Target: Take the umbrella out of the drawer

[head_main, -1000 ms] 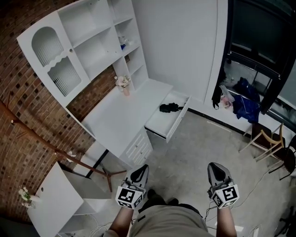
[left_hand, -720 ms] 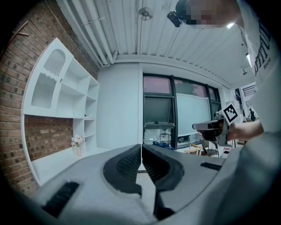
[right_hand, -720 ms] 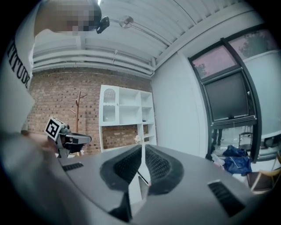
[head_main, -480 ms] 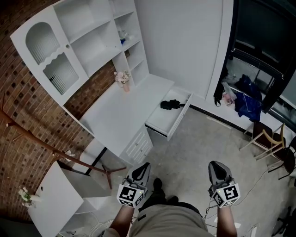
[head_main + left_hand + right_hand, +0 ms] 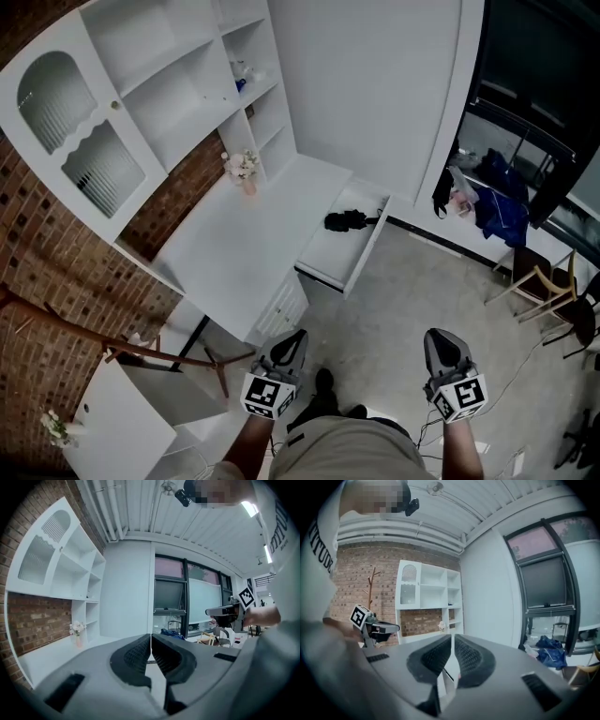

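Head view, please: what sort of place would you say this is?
Probably a study or bedroom: a white desk with shelving stands against a brick wall, a wooden coat stand beside it.

The umbrella (image 5: 345, 220) is lying in the drawer (image 5: 330, 258), which is standing out from the desk's (image 5: 230, 248) front, the flowers (image 5: 242, 167) are sitting at the desk's back beside the shelves (image 5: 178, 84), and a chair (image 5: 536, 274) is standing well right of the desk.
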`<state>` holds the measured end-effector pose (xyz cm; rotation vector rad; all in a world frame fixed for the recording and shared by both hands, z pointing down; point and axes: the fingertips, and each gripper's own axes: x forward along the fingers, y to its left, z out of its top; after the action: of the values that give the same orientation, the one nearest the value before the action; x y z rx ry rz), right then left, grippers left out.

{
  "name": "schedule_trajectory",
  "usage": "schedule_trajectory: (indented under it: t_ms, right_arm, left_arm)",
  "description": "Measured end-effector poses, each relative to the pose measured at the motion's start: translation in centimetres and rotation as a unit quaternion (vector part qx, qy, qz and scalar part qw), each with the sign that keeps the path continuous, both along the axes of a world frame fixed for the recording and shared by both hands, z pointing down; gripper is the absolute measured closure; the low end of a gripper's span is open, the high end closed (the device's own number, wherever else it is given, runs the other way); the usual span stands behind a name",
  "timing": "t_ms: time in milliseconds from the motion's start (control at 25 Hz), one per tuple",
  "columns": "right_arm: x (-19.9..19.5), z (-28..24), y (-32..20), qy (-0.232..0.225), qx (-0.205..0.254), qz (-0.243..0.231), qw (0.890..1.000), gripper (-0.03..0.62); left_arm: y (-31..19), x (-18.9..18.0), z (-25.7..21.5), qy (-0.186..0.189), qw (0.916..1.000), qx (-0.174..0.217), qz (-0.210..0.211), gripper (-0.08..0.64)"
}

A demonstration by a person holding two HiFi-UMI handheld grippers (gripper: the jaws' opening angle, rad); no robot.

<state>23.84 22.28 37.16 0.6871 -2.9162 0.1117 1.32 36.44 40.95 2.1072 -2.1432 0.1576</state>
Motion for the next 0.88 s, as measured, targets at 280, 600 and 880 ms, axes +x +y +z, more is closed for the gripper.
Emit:
schedule_trajectory:
  t_ms: [280,600,880]
  right_arm:
    - [-4.4,0.0,-2.5,0.011,0.003,0.027,1.0,0.557]
    - [-8.5,-0.1,-3.9,0.008,0.007,0.05,0.999,0.557]
    - [-10.1,-0.2,-5.1,0.012,0.009,0.064,0.998,0.557]
  left_arm:
    - [-3.9,-5.0,0.3,0.002,0.9995,0.003,0.03,0.534]
    - [-6.6,-8.8,0.7,0.002,0.998,0.002,0.063,0.534]
    - [-8.3,-11.0,0.6,0.007,0.9972,0.004,0.074,0.534]
